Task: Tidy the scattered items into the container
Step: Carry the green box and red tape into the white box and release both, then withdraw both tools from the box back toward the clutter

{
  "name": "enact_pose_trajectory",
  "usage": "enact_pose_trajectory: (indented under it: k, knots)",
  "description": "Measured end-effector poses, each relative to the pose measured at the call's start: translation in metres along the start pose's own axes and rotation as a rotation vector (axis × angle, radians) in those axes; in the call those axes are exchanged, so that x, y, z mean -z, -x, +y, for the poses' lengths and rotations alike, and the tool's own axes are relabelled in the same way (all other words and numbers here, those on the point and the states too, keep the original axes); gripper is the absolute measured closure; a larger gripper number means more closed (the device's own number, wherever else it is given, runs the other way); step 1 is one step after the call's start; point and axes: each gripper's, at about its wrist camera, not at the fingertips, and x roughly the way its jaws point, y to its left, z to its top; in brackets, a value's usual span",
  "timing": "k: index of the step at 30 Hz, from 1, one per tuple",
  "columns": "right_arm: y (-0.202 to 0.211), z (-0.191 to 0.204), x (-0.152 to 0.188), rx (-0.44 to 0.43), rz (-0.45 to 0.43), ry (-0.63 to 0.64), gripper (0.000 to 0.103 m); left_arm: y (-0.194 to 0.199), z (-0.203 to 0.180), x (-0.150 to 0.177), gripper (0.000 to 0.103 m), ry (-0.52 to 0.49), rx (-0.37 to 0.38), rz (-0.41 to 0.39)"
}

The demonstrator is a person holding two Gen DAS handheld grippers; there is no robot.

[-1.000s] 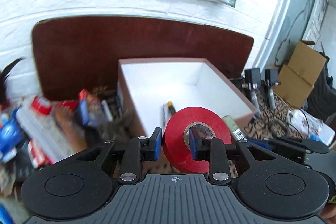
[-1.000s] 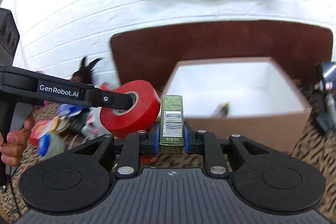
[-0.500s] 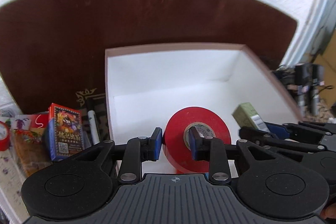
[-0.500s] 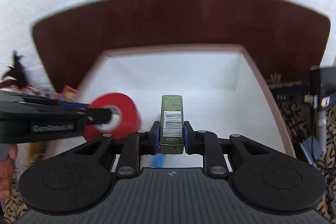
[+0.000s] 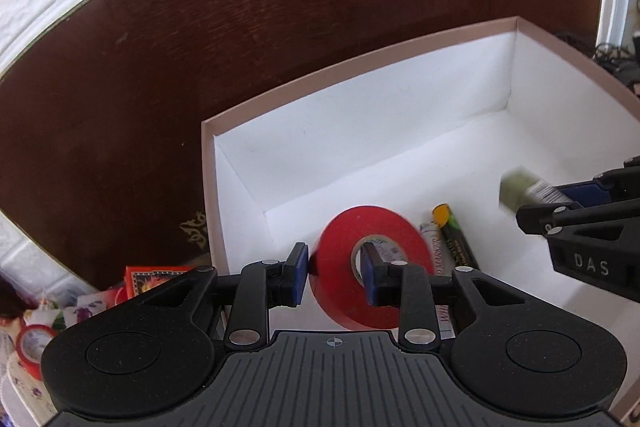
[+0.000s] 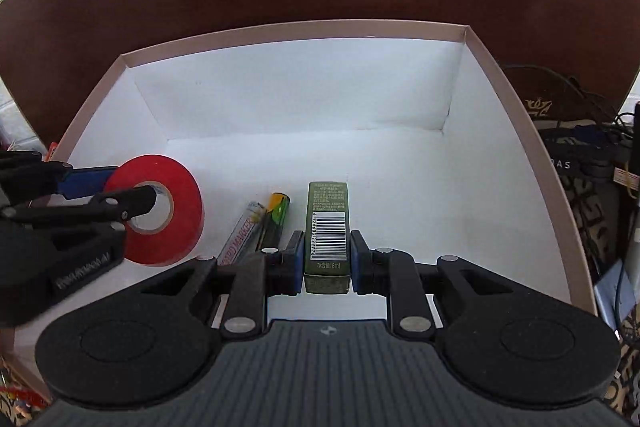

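My left gripper (image 5: 335, 274) is shut on a red tape roll (image 5: 340, 291), one finger through its core, held inside the white box (image 5: 360, 147) near its left wall. My right gripper (image 6: 325, 263) is shut on a small green carton (image 6: 326, 227) with a barcode, held over the box's middle. The tape roll (image 6: 176, 211) and left gripper show at the left of the right wrist view. The carton (image 5: 516, 193) and right gripper show blurred at the right of the left wrist view. Two markers (image 6: 260, 227) lie on the box floor.
A dark brown board (image 5: 240, 27) stands behind the box against a white brick wall. Loose items, a red card box (image 5: 152, 277) and a tape roll (image 5: 30, 345), lie left of the box. Cables and black gear (image 6: 592, 155) lie to its right.
Both grippers have moved forward and down into the box with their items. The markers on the box floor have come into view.
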Motion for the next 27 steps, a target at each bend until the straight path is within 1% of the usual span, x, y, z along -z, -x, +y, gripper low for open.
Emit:
enact_pose_trajectory:
  k: [1, 2, 3, 4, 6, 9, 10, 16, 18, 20, 23, 27]
  knots:
    - [-0.002, 0.001, 0.0, -0.002, 0.005, 0.005, 0.074, 0.003, 0.002, -0.001, 0.03, 0.011, 0.007, -0.019]
    - [-0.003, 0.003, 0.0, -0.002, 0.011, 0.013, 0.064, 0.006, 0.004, -0.002, 0.019, 0.016, 0.017, -0.046]
    - [-0.003, 0.004, 0.001, 0.005, 0.01, 0.02, 0.04, 0.009, 0.005, -0.002, 0.012, 0.017, 0.019, -0.065]
    - [0.0, 0.006, 0.001, 0.026, -0.007, 0.031, 0.038, 0.011, 0.006, -0.003, 0.012, 0.022, 0.014, -0.071]
    - [0.006, 0.01, 0.003, 0.068, -0.043, 0.063, 0.036, 0.014, 0.007, -0.002, 0.011, 0.028, 0.033, -0.074]
    - [0.012, 0.008, 0.005, 0.094, -0.059, 0.063, 0.025, 0.018, 0.009, 0.0, 0.011, 0.036, 0.058, -0.076]
    - [0.014, 0.007, 0.006, 0.094, -0.065, 0.053, 0.023, 0.019, 0.009, 0.0, 0.011, 0.036, 0.062, -0.075]
    - [0.028, 0.004, 0.006, 0.082, -0.079, 0.02, 0.019, 0.036, 0.011, 0.001, 0.01, 0.026, 0.062, -0.085]
    - [0.034, 0.005, 0.007, 0.082, -0.084, 0.022, 0.018, 0.045, 0.012, 0.003, 0.007, 0.028, 0.052, -0.091]
    - [0.042, 0.007, 0.007, 0.081, -0.089, 0.025, 0.017, 0.056, 0.014, 0.005, 0.005, 0.033, 0.041, -0.103]
    - [0.057, 0.012, 0.009, 0.085, -0.098, 0.029, 0.014, 0.073, 0.019, 0.01, 0.005, 0.04, 0.05, -0.116]
    - [0.084, 0.026, 0.017, 0.096, -0.124, 0.05, 0.012, 0.106, 0.027, 0.027, 0.005, 0.071, 0.049, -0.139]
